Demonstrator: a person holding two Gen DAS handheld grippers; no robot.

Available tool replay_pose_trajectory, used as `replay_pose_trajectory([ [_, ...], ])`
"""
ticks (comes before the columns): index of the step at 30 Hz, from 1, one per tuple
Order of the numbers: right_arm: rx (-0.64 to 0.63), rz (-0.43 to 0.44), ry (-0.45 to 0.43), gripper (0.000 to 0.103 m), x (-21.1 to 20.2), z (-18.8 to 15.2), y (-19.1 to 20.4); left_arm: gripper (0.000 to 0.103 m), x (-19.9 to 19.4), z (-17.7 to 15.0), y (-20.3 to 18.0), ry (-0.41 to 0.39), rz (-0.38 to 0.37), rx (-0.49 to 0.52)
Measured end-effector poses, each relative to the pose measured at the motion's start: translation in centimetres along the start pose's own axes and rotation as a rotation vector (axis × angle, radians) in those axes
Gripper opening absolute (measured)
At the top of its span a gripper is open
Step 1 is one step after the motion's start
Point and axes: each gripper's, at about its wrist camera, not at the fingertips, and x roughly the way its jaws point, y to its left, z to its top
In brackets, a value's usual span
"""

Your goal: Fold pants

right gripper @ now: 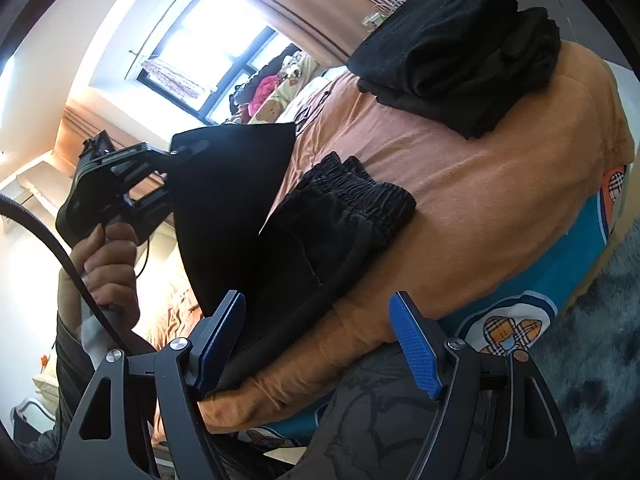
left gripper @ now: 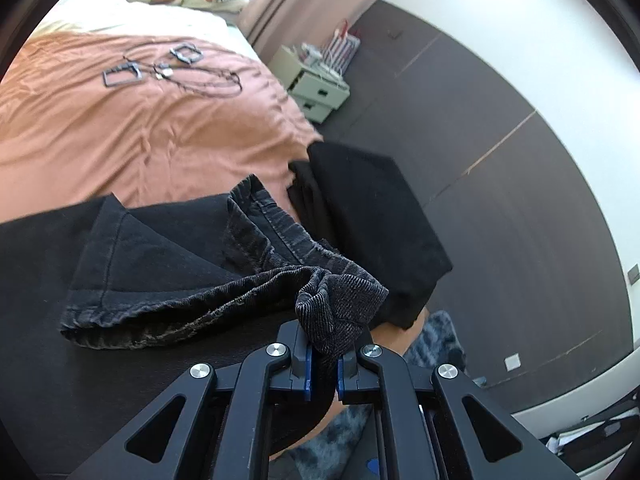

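Left gripper (left gripper: 323,360) is clamped tight on a bunched hem corner of the faded black denim pants (left gripper: 224,276), the blue pads pressed together with the cloth squeezed between them. From that pinch the pants run off to its left and away from it, lying folded over themselves on the rust-orange bedspread (left gripper: 120,132), with a stitched seam edge sticking up just ahead of the jaws. Ahead and to the right of this claw sits a stack of folded black clothes (left gripper: 372,224) right at the corner of the bed, close to the pants but I can't tell if they touch. Way out in front of it, a thin black cord with two square frames (left gripper: 160,68) lies on the bedspread, well apart from everything else.

Right gripper (right gripper: 324,344) is spread wide with nothing between its blue ribbed pads. From its camera, the gathered elastic waistband of the pants (right gripper: 360,196) sits straight ahead of the open fingers, flat on the bedspread (right gripper: 500,208). Up and to its left, a hand (right gripper: 112,264) holds the left gripper (right gripper: 160,180) with a black sheet of the pants hanging from it. The folded black stack (right gripper: 460,52) is farther ahead and to the right. Below its right finger there's a teal sheet with plaid bear prints (right gripper: 552,280) hanging off the bed's side.
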Motion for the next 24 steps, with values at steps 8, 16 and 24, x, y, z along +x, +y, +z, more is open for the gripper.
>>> replay_pose_trajectory([
  [8,0.004,0.0,0.003,0.074,-0.1,0.5,-0.1,0.082,1.2,-2.2,0.1,0.106,-0.067,0.038],
  [16,-0.006,0.017,0.023,0.074,1.8,1.0,0.7,0.083,-4.0,-2.5,4.5,0.018,-0.028,0.02],
  [24,-0.047,0.001,0.027,0.074,3.7,1.9,2.0,0.083,-10.3,-4.0,12.2,-0.085,0.055,-0.064],
])
